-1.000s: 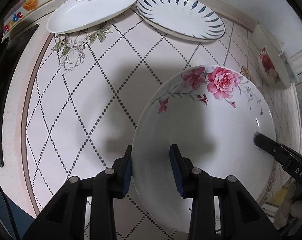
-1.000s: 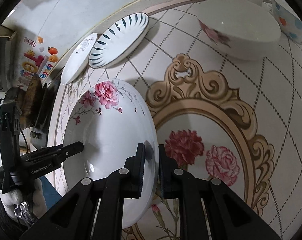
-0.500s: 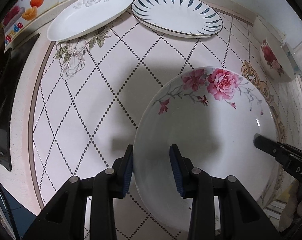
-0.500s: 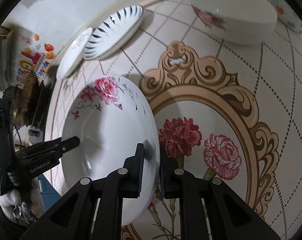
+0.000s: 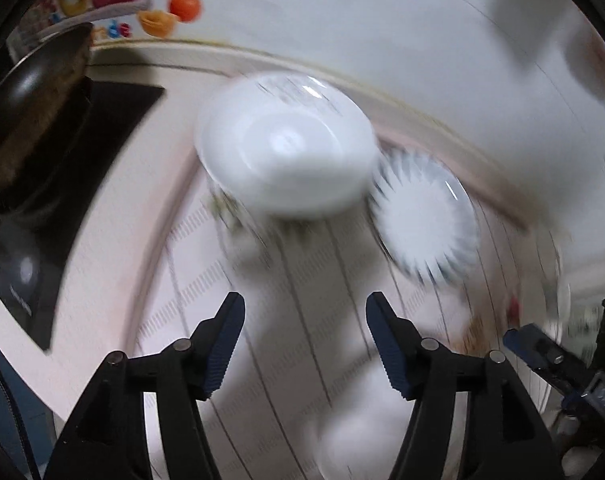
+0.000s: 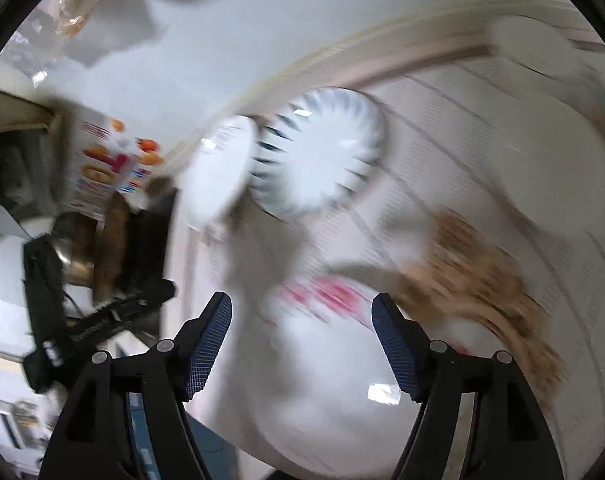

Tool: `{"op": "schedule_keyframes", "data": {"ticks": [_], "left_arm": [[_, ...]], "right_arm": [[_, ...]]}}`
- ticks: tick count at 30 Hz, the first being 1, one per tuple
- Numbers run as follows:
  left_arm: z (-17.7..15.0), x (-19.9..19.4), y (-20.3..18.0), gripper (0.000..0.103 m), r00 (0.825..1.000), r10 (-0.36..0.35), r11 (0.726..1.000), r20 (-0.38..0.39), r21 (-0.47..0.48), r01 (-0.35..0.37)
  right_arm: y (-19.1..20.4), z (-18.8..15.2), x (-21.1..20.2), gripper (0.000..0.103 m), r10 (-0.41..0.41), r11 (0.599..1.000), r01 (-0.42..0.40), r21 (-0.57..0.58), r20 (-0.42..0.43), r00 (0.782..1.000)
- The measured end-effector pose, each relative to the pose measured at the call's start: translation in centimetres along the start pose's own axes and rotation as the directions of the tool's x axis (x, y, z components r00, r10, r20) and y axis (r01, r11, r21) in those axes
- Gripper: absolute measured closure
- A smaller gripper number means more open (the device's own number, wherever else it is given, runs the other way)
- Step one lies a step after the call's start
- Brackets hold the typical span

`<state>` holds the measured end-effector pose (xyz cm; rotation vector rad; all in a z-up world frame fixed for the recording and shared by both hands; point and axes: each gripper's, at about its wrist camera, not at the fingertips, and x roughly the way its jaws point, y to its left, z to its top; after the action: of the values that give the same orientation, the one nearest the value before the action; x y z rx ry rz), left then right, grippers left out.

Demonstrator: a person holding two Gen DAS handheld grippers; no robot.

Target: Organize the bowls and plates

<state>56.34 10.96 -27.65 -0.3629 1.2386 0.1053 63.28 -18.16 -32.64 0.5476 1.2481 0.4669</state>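
Both views heavily motion-blurred. Left gripper (image 5: 305,340): bottom centre of the left view, fingers spread wide, nothing between them. Right gripper (image 6: 301,342): bottom centre of the right view, fingers likewise wide apart and holding nothing.

Rose plate (image 6: 342,380): lower centre of the right view, lying on the table (image 6: 482,152) under and beyond the right gripper's fingers, pink flower smear at its far rim; contact with the fingers cannot be told. In the left view only a pale blur at bottom centre, likely the same plate.

Mid-frame, left view: white plate (image 5: 286,160) upper centre, striped plate (image 5: 422,220) just beside it to the right, rims touching or overlapping. In the right view the same pair sits upper centre, striped plate (image 6: 318,152) right of the white one (image 6: 218,172).

Far: bowl (image 6: 542,160), right side of the right view, blurred. Dark cooktop (image 5: 62,184) on the left edge of the left view.
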Motion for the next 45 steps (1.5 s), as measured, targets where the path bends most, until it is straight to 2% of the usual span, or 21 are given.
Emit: {"op": "schedule_keyframes", "data": {"ticks": [3,8,11,14,16,18,20,22,24,30,37,43,45], "left_arm": [[4.3,2.4,3.1,0.042,0.999,0.037,0.998,-0.009,-0.041,-0.038],[9.7,8.1,6.4,0.042,0.996,0.049,0.997,-0.071,-0.061,-0.053],[11.5,11.0,7.4,0.044,0.993,0.040,0.997,-0.107,-0.063,-0.047],[12.5,12.5,8.0,0.047,0.993,0.009,0.997,-0.114,-0.077,-0.018],[12.7,13.0,8.0,0.060,0.993,-0.016,0.997,-0.115,-0.073,0.008],[12.6,13.2,8.0,0.064,0.994,-0.001,0.998,-0.106,-0.057,-0.005],[12.5,13.1,8.4,0.073,0.996,0.005,0.999,-0.091,-0.053,-0.010],[12.4,12.9,9.0,0.078,0.996,-0.018,0.998,-0.082,-0.061,0.013],[12.3,12.7,9.3,0.080,0.997,-0.029,0.997,-0.070,-0.070,0.025],[11.5,11.2,9.5,0.080,0.999,-0.001,0.999,-0.032,-0.052,-0.001],[9.5,6.7,10.6,0.080,1.000,0.005,0.999,-0.008,-0.041,-0.006],[6.3,2.1,8.6,0.080,1.000,0.013,1.000,-0.007,-0.005,-0.013],[4.0,0.8,7.6,0.080,1.000,0.008,1.000,-0.022,0.010,-0.008]], "right_arm": [[3.4,5.1,3.9,0.028,0.046,0.998,-0.045,-0.034,0.005,0.999],[7.0,13.9,12.1,0.028,-0.004,0.996,0.003,-0.088,-0.016,1.000],[8.2,17.7,16.8,0.035,-0.049,0.991,0.044,-0.124,-0.040,0.998],[9.0,19.9,20.8,0.049,-0.114,0.980,0.100,-0.171,-0.073,0.991],[8.9,20.6,22.7,0.062,-0.143,0.975,0.124,-0.182,-0.094,0.985],[8.8,21.0,24.5,0.070,-0.162,0.974,0.139,-0.179,-0.120,0.979],[8.9,20.8,25.3,0.077,-0.194,0.964,0.168,-0.205,-0.117,0.974],[9.0,20.8,26.0,0.085,-0.220,0.956,0.191,-0.221,-0.112,0.969],[9.3,20.7,26.3,0.085,-0.219,0.955,0.192,-0.225,-0.103,0.970],[10.1,19.7,26.5,0.085,-0.220,0.949,0.190,-0.251,-0.096,0.971],[11.0,17.8,24.7,0.085,-0.174,0.955,0.146,-0.258,-0.091,0.980],[10.0,14.2,19.6,0.085,-0.135,0.962,0.106,-0.253,-0.102,0.986],[9.3,12.2,17.2,0.085,-0.135,0.963,0.107,-0.247,-0.098,0.986]]}}
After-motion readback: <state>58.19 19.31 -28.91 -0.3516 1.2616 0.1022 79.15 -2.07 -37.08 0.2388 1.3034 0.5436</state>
